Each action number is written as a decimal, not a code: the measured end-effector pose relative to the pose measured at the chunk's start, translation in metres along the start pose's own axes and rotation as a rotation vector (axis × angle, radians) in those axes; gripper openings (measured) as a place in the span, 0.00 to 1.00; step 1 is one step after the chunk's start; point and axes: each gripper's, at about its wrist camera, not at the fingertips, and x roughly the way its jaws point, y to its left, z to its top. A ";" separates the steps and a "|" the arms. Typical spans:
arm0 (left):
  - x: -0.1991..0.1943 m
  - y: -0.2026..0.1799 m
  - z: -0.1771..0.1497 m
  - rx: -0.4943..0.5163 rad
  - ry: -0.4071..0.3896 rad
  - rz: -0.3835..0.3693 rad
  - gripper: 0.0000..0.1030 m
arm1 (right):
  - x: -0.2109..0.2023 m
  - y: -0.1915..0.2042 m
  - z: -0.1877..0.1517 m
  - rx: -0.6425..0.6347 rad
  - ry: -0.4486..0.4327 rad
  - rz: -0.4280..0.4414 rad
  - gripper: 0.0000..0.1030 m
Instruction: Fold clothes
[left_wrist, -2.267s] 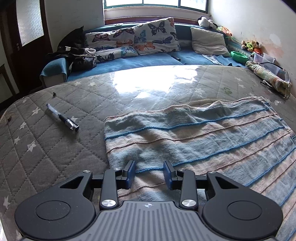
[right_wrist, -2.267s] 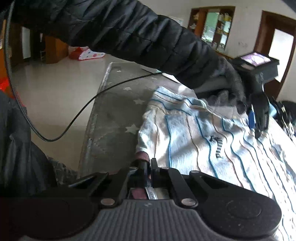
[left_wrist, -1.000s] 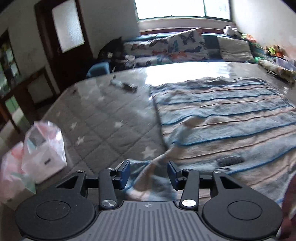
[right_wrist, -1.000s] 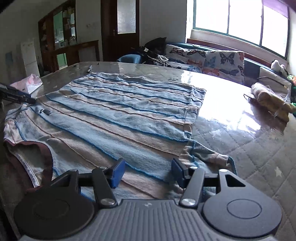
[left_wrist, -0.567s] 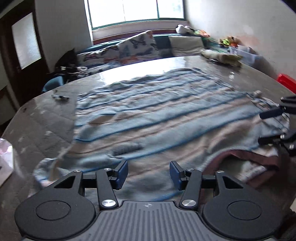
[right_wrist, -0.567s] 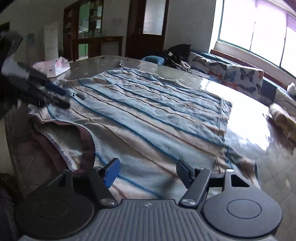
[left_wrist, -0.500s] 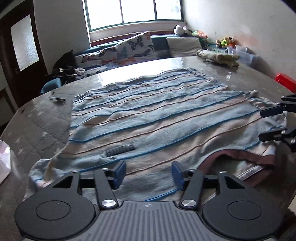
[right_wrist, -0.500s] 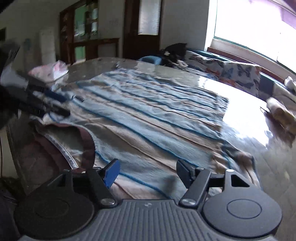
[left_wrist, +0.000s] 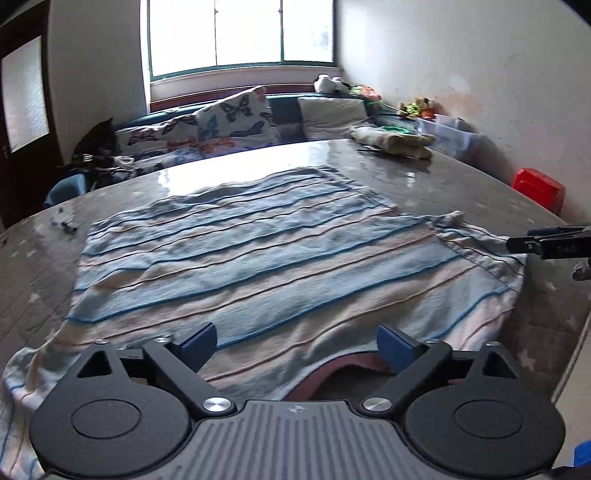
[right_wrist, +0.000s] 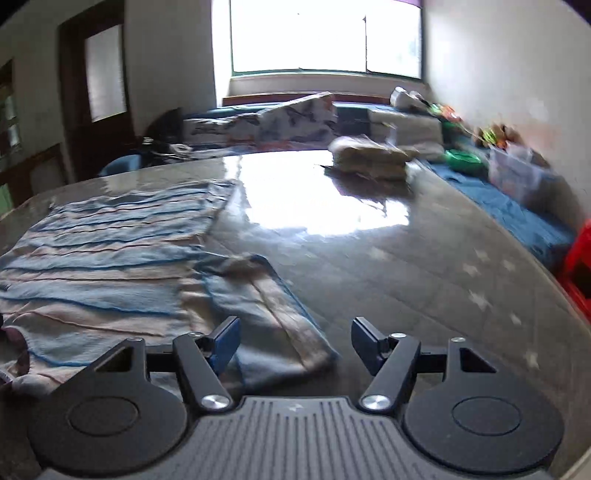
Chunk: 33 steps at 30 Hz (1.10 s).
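Left fingers (left_wrist: 297, 341): opening wide, empty, poised over the collar edge of the striped shirt (left_wrist: 258, 258).
Right fingers (right_wrist: 293, 341): closing, nothing pinched yet, the right sleeve (right_wrist: 266, 314) lying between them.
Shirt: spread flat on the tabletop (right_wrist: 406, 266), sleeves out.
Risk: fingers may catch only the sleeve's top layer, or drag and rumple the body.
Surface: quilted grey star-print cover, glossy with glare.
Room: window (left_wrist: 240, 33), butterfly cushions (left_wrist: 221, 125), red stool (left_wrist: 539, 188).
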 end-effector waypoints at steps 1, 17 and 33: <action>0.001 -0.004 0.002 0.009 -0.003 -0.010 0.97 | 0.000 -0.002 -0.002 0.012 0.005 0.004 0.55; 0.021 -0.048 0.006 0.123 0.011 -0.117 1.00 | -0.020 0.015 0.009 0.040 -0.077 0.111 0.10; 0.005 -0.002 -0.001 -0.031 0.009 -0.023 1.00 | 0.007 0.122 0.042 -0.198 -0.020 0.538 0.23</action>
